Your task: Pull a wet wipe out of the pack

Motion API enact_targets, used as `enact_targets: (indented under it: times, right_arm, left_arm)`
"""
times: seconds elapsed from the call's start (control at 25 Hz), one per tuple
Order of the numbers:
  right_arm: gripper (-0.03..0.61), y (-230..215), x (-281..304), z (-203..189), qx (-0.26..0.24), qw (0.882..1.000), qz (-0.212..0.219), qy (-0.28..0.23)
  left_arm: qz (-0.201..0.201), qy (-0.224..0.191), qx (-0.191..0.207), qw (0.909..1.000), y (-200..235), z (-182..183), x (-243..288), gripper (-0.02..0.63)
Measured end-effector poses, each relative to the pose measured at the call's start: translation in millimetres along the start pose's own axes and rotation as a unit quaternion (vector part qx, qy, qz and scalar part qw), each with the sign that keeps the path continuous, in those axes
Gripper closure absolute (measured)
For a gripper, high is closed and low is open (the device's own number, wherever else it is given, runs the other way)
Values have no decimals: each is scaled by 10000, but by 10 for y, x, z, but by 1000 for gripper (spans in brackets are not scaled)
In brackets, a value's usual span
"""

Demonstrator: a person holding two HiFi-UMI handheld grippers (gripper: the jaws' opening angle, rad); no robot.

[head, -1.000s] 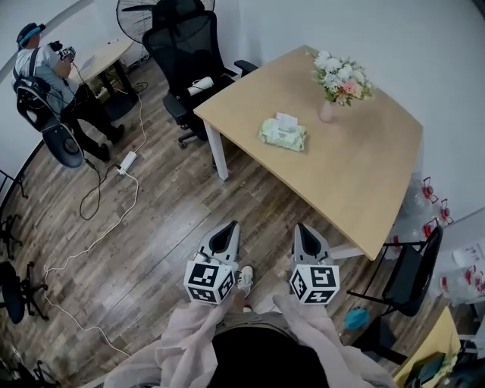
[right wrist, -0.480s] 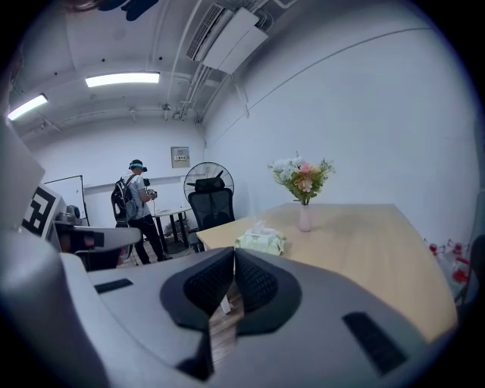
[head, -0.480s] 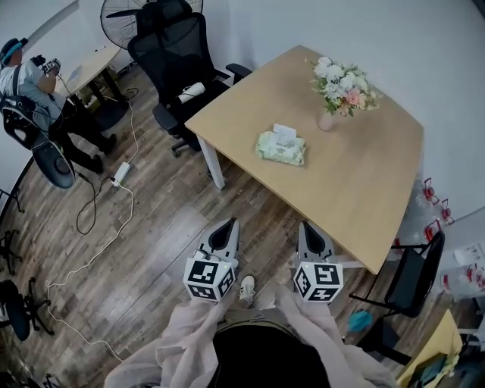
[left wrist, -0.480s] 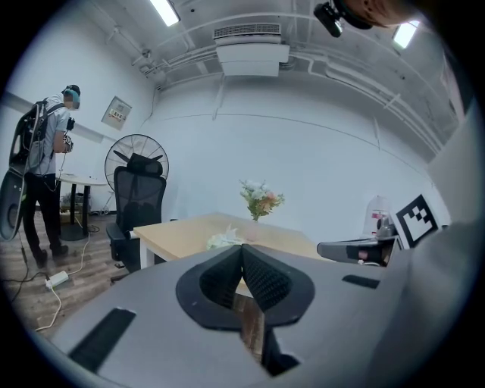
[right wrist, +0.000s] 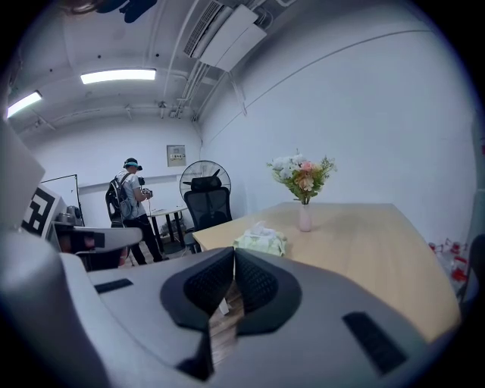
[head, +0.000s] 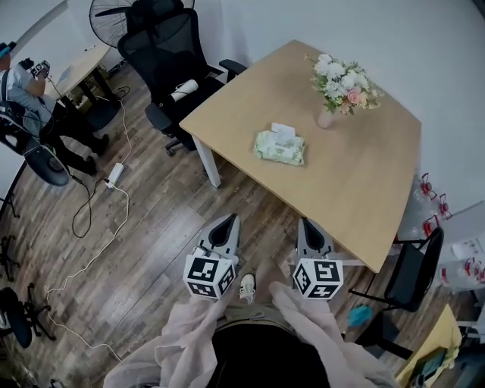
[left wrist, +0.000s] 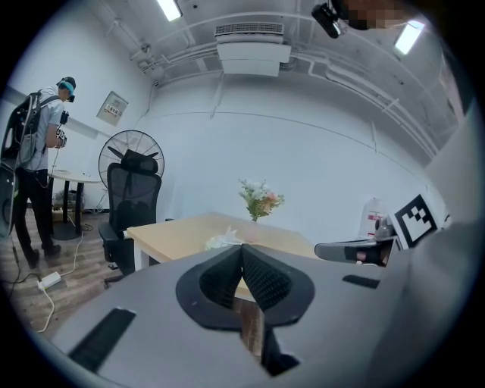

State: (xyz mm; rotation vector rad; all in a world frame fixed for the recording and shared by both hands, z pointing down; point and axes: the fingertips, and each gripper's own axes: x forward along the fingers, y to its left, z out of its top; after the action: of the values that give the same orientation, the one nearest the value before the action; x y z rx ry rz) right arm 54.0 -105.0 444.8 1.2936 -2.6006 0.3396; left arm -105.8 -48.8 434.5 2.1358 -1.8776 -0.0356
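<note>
Lying flat, wipe pack, long axis left-right, left gripper, right gripper, jaws closed, empty.

White walls, wood-plank floor. A light wood table with white legs stood far right, near the wall. A black mesh office chair sat at its far left corner, with a standing fan behind. Smaller desk far left. Another black chair near right. A white power strip lay on the floor. Ceiling strip lights were on; an air conditioner was mounted overhead.
</note>
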Motion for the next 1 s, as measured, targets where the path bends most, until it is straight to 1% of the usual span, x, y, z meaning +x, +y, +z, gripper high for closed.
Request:
enact_targets:
  times: [0.2,0.44,0.76,1.0]
  right_arm:
    - [566,78,38,-33,-22,10000,44,61]
    - [566,19,124,-25,236,9997,54,66]
    - [566,-115,367,4,244,9996,9,151]
    - [566,-257,633,55,291,9993,-10,229]
  left_arm:
    - [45,24,5,10000,77,-23,-37,601]
    - [40,65,-1,10000,127,-17,72,601]
    - [-15,90,18,10000,187,68,353,601]
    - [-63,163,45,9998,258,123,668,601]
